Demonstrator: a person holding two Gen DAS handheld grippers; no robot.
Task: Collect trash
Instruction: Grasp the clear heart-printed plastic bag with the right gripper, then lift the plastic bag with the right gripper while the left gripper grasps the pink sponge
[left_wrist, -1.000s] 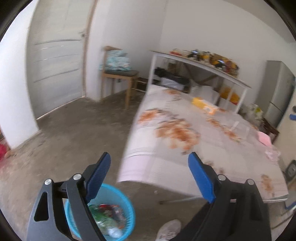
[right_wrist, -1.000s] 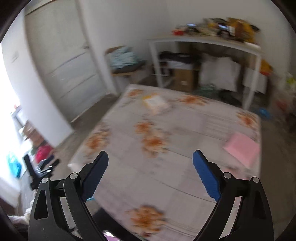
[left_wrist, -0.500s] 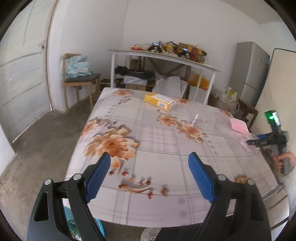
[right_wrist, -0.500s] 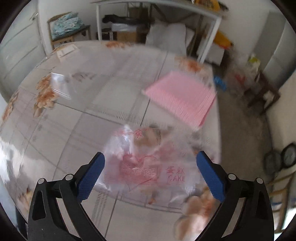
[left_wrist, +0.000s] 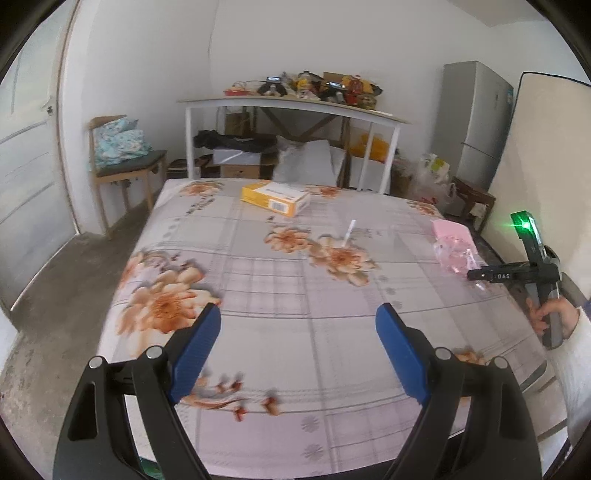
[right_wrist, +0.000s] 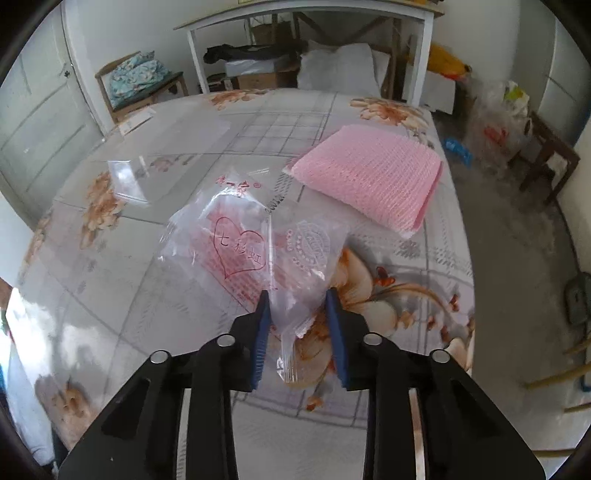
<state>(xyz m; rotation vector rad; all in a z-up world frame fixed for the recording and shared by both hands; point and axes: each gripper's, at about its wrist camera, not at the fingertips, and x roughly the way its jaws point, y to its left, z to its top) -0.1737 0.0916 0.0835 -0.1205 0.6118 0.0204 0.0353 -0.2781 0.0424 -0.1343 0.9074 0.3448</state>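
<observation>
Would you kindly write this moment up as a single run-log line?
phase: grasp | right gripper: closing, clear plastic bag between its jaws | left gripper: open, empty | table: yellow box, pink cloth remain

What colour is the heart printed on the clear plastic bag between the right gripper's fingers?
Red, on the clear plastic bag; clearest in the right wrist view.

A table under a grey checked cloth with orange flowers fills the room's middle. Near its far edge lies a yellow and white carton. A folded pink cloth sits near the far right corner. Beyond the far edge stands a white shelf crowded with clutter, a wooden chair bearing a bundle to its left, a grey fridge to its right.
</observation>
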